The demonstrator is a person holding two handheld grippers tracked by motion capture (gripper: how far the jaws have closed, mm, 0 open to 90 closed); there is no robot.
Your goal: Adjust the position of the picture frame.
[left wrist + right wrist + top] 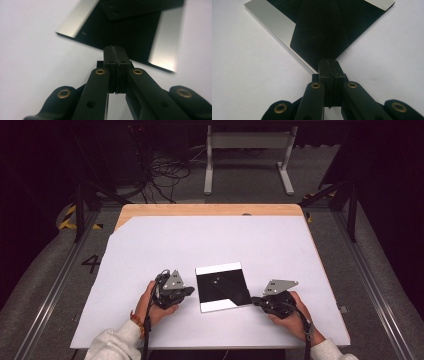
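A square silvery plate (pixel 218 268) lies on the white sheet near the table's front, with a black cloth (pixel 220 287) spread over most of it. The cloth's near right corner reaches past the plate to my right gripper (pixel 254 300). In the right gripper view the cloth (pixel 322 30) narrows to a point between the closed jaws of the right gripper (pixel 329 61), beside the plate's edge (pixel 269 17). My left gripper (pixel 190 290) rests at the plate's left side. Its jaws (pixel 115 48) are pressed together at the edge of the cloth (pixel 125 32), and I see nothing between them.
A white sheet (pixel 150 250) covers the wooden table (pixel 200 210). Bare sheet stretches behind and beside the plate. On the floor beyond the table lie black cables (pixel 165 170) and a white metal frame (pixel 247 142).
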